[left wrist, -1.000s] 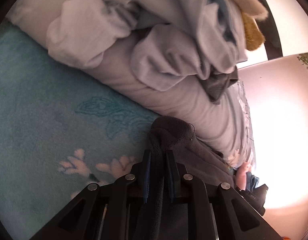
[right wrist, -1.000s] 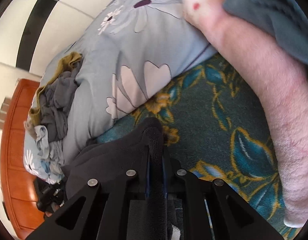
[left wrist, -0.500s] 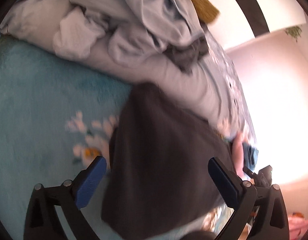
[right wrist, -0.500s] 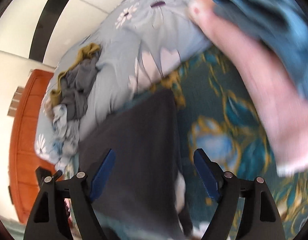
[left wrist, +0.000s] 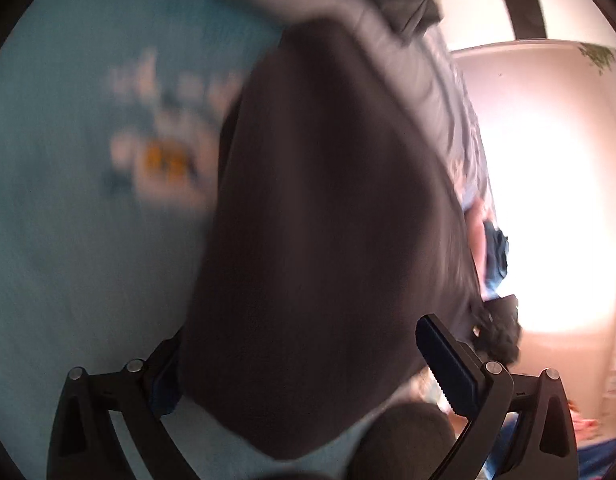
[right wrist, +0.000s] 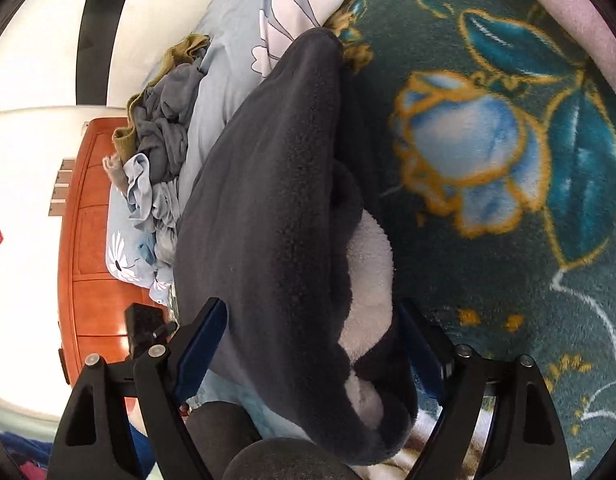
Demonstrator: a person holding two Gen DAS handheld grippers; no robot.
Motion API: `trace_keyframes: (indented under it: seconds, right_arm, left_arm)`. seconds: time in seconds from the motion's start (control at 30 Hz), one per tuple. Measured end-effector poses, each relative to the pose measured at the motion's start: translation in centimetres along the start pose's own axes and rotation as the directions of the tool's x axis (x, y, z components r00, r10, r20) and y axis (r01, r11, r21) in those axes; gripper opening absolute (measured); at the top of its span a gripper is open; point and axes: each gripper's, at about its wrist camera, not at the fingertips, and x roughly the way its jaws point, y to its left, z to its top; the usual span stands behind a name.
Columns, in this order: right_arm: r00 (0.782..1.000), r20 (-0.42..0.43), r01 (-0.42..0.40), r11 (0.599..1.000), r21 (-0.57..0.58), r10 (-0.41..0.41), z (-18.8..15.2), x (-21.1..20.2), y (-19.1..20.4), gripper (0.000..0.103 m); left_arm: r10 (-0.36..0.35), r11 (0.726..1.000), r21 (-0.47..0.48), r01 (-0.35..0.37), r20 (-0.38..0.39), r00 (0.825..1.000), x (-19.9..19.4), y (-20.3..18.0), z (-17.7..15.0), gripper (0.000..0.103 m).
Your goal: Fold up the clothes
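Observation:
A dark grey fleece garment [left wrist: 328,220] lies folded on the teal flowered blanket [left wrist: 68,220], its far end against the bedding. My left gripper [left wrist: 308,372] is open wide, the near end of the garment lying between its fingers; the view is blurred. In the right wrist view the same garment [right wrist: 268,200] shows a white lining [right wrist: 368,272] at its right edge. My right gripper [right wrist: 310,348] straddles its near end, jaws opening, the blue pads [right wrist: 200,344] not pressing on the fleece.
A heap of grey, pale blue and mustard clothes [right wrist: 160,140] sits on a floral duvet [right wrist: 244,40] beyond the garment. An orange wooden bed board [right wrist: 88,240] stands at the left. A person's arm [right wrist: 596,28] crosses the top right corner.
Both grippers were shut on the dark garment's edge; they let go, spread wide and drew back. The garment now lies spread flat on the blanket.

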Motion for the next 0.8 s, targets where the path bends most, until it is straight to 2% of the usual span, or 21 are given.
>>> trace_keyframes:
  seconds: [0.07, 0.13, 0.2, 0.3, 0.33, 0.47, 0.6, 0.67, 0.8]
  right_arm:
    - [1.0, 0.01, -0.009, 1.0, 0.003, 0.009, -0.2, 0.0, -0.1, 0.087]
    - [1.0, 0.018, 0.0, 1.0, -0.007, 0.0, -0.4, 0.1, 0.0, 0.087]
    - [0.999, 0.028, 0.019, 1.0, -0.019, -0.018, -0.5, 0.4, 0.3, 0.087]
    - [0.999, 0.045, 0.019, 1.0, -0.022, -0.018, -0.7, 0.1, 0.2, 0.087]
    - [0.999, 0.048, 0.012, 1.0, -0.019, -0.011, -0.7, 0.1, 0.1, 0.087]
    - [0.999, 0.043, -0.024, 1.0, -0.003, 0.024, -0.6, 0.3, -0.1, 0.087]
    - [1.0, 0.004, -0.015, 0.999, -0.052, 0.015, -0.2, 1.6, 0.9, 0.087]
    - [1.0, -0.004, -0.021, 0.998, -0.058, 0.021, 0.5, 2.4, 1.1, 0.087]
    - [1.0, -0.004, -0.018, 0.997, -0.069, 0.017, 1.2, 3.1, 1.8, 0.087]
  left_arm:
    - [-0.006, 0.999, 0.051, 0.004, 0.026, 1.0, -0.1, -0.3, -0.6, 0.103]
    - [0.014, 0.996, 0.091, -0.015, 0.019, 1.0, -0.5, -0.5, -1.3, 0.103]
    - [0.027, 0.998, 0.052, -0.028, 0.026, 0.999, -0.2, -0.8, -0.8, 0.103]
    - [-0.006, 1.0, 0.024, 0.004, 0.068, 0.998, -0.4, -1.1, -0.4, 0.103]
    - [-0.035, 0.999, 0.018, 0.034, 0.095, 0.995, 0.0, -1.3, 0.3, 0.103]
    - [-0.055, 0.999, 0.003, 0.055, 0.075, 0.996, 1.6, -1.7, 1.5, 0.102]
    - [-0.096, 0.995, 0.01, 0.096, 0.077, 0.992, 2.1, -2.1, 2.3, 0.102]
    - [-0.097, 0.995, 0.012, 0.097, 0.064, 0.993, 3.0, -2.3, 2.9, 0.102]
    - [-0.055, 0.998, 0.046, 0.053, 0.047, 0.997, 4.5, -3.3, 2.8, 0.102]
